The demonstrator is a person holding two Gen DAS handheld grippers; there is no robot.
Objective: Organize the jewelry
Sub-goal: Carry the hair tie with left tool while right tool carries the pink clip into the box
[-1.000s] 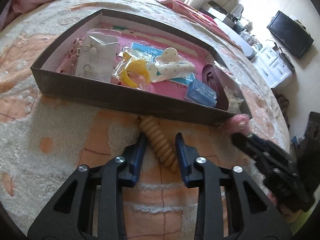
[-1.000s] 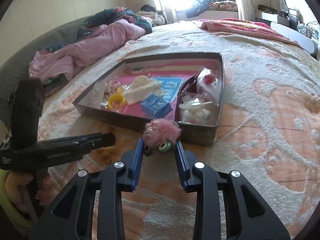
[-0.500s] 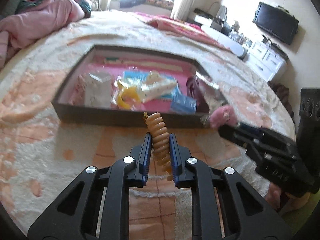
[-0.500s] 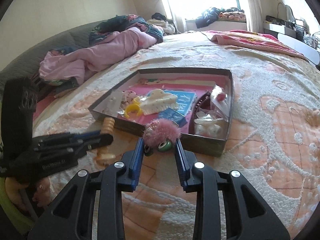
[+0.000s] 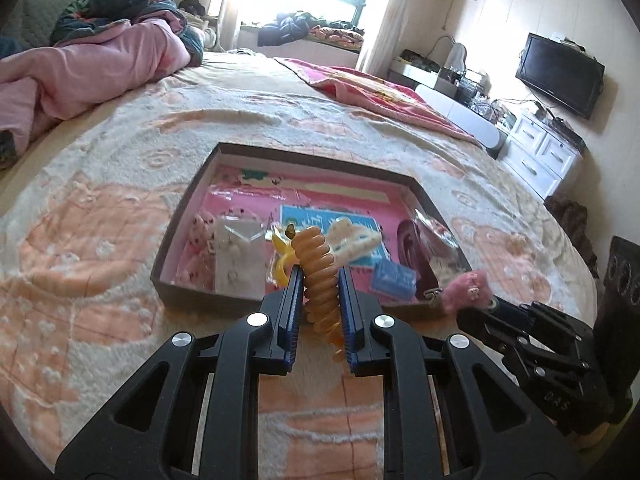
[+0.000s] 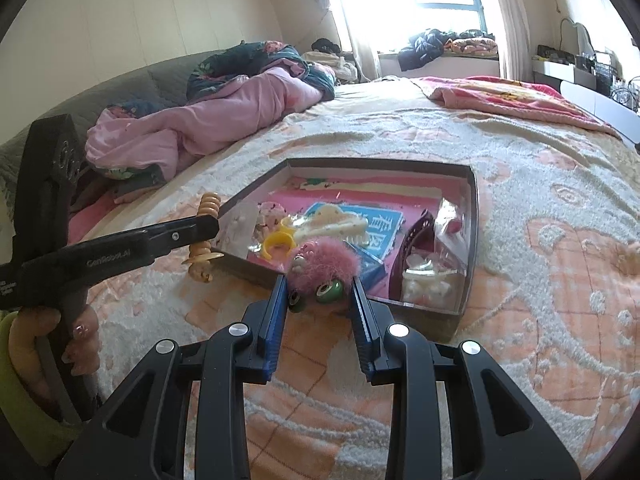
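Amber coils of a spiral hair tie (image 5: 319,270) sit pinched between the blue pads of my left gripper (image 5: 319,280), lifted clear of the fluffy bedspread (image 5: 100,280), just in front of the dark shallow box (image 5: 200,292). My right gripper (image 6: 320,292) clamps a pink fuzzy hair clip (image 6: 324,266) with green beads at the box's near wall. Inside the box lie a yellow ring (image 6: 276,245), a cream claw clip (image 6: 340,226) and a small blue case (image 5: 394,280).

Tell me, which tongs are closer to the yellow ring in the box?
Left. The left tongs hold the coil right at the box wall in front of the yellow ring. The right tongs, holding the pink fluffy thing, are off by the box's other corner.
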